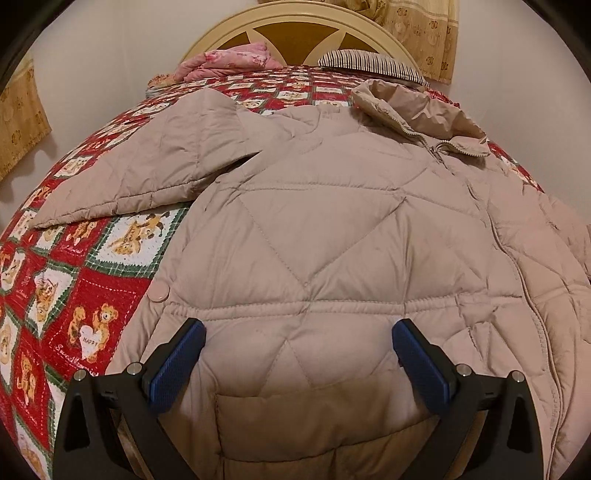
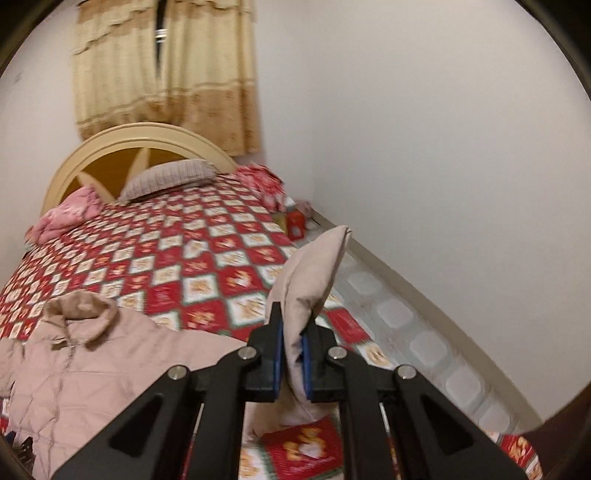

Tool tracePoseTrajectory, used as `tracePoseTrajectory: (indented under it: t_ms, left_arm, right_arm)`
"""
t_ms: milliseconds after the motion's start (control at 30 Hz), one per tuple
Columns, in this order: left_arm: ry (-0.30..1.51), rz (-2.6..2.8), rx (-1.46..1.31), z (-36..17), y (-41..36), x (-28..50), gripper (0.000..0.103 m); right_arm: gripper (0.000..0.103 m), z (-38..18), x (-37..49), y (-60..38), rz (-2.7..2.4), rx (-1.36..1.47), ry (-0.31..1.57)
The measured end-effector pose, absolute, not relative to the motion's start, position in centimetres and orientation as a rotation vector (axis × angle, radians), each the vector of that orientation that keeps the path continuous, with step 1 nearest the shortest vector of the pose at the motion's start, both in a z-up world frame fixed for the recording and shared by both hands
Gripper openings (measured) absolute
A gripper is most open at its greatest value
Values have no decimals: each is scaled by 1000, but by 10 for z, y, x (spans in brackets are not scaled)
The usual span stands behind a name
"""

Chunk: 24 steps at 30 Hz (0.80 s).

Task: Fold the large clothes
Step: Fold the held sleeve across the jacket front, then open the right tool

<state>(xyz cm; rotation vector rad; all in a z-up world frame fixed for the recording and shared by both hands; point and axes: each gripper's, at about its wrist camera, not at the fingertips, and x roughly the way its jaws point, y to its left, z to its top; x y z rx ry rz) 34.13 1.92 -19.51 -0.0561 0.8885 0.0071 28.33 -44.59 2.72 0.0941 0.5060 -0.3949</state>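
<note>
Jacket on bed, one sleeve lifted for folding

Left wrist view: jacket (image 1: 332,229), beige and quilted, spread front-up on the bed (image 1: 85,280), collar toward the headboard (image 1: 295,22); laid flat, probably so the sides can fold inward. One sleeve (image 1: 147,162) lies out over the red patterned bedspread. Left tongs (image 1: 299,336) released, fingers wide apart over the hem, touching nothing that can be seen; likely placed to steady the body.

Right wrist view: right tongs (image 2: 291,350) clenched on the other sleeve's cuff (image 2: 314,273), raised off the bed, apparently to bring it across the jacket's chest. Pillow (image 2: 166,181) and curtain (image 2: 166,74) behind.
</note>
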Motion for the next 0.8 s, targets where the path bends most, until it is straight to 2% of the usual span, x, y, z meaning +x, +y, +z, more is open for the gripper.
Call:
tracePoseTrajectory:
  t_ms: [400, 800]
  left_arm:
    - [876, -2, -76, -194, 22, 339, 102]
    - [871, -4, -82, -194, 23, 339, 102]
  right_arm:
    - [11, 45, 313, -336, -218, -60, 474]
    - [11, 30, 331, -224, 2, -201, 492]
